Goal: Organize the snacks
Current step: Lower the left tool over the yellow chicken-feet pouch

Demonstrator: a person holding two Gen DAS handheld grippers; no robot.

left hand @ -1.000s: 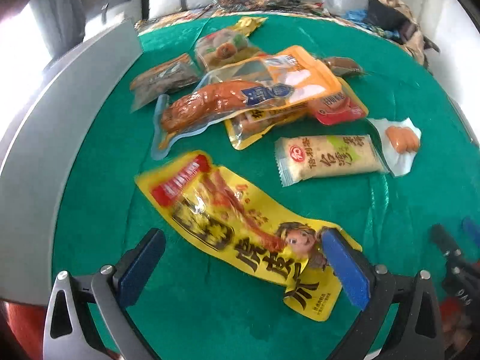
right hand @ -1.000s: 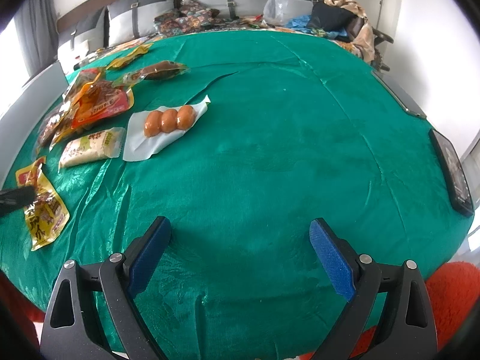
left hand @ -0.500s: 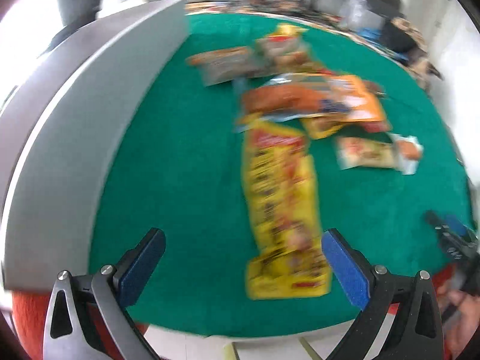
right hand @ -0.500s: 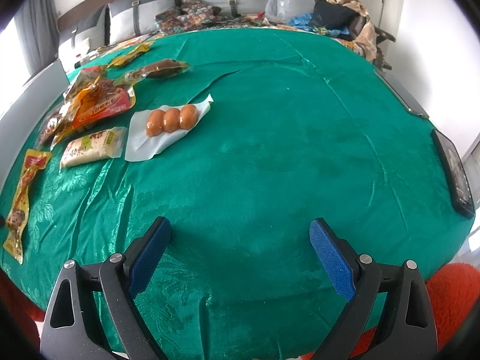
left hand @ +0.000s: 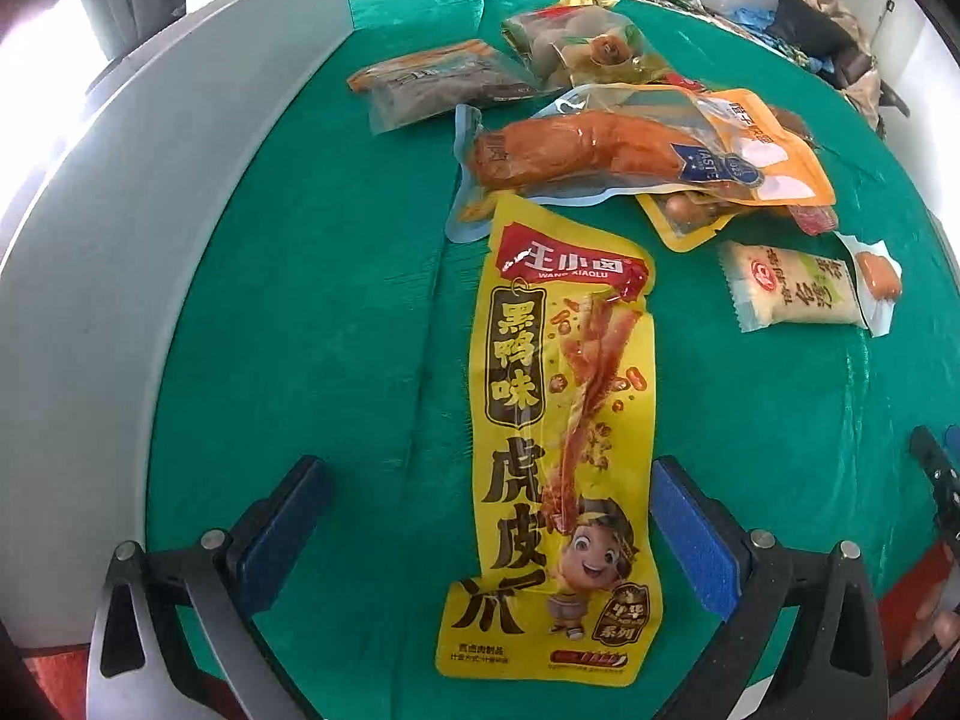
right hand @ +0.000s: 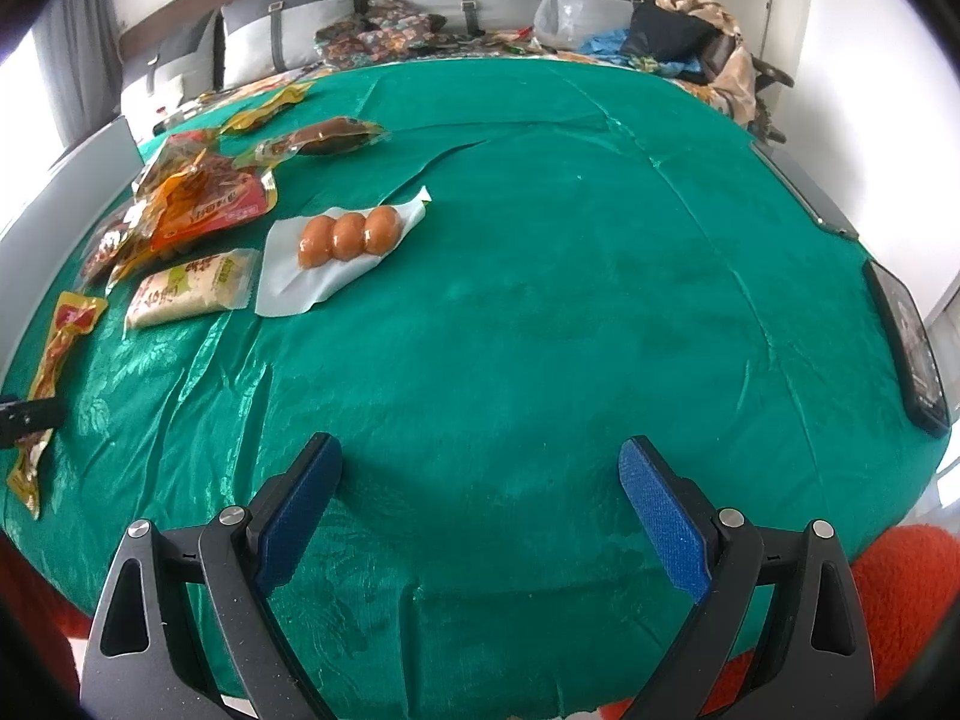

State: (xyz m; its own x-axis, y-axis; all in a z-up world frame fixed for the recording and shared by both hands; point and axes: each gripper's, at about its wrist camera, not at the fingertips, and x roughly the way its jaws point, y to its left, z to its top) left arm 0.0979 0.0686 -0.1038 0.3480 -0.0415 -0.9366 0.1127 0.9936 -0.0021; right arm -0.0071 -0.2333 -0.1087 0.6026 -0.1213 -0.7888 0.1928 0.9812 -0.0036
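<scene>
A long yellow snack packet (left hand: 558,438) lies lengthwise on the green tablecloth (left hand: 336,300), its near end between the fingers of my open left gripper (left hand: 486,516). Beyond it sit an orange sausage pack (left hand: 600,150), a pale rice-cracker pack (left hand: 792,291) and several other packets (left hand: 438,81). In the right wrist view my right gripper (right hand: 480,504) is open over bare cloth. The same snacks lie far left there: three orange balls on a white wrapper (right hand: 348,237), the rice-cracker pack (right hand: 192,288) and the yellow packet (right hand: 51,372).
A grey panel (left hand: 120,228) borders the table's left side. A dark tablet-like device (right hand: 912,342) lies at the right edge, another flat device (right hand: 804,186) further back. Pillows and clutter (right hand: 420,12) sit behind the table. The other gripper's tip (left hand: 936,480) shows at right.
The left gripper swung and pulled back toward the table's near edge, so the yellow packet now runs lengthwise between its fingers. The right gripper barely moved.
</scene>
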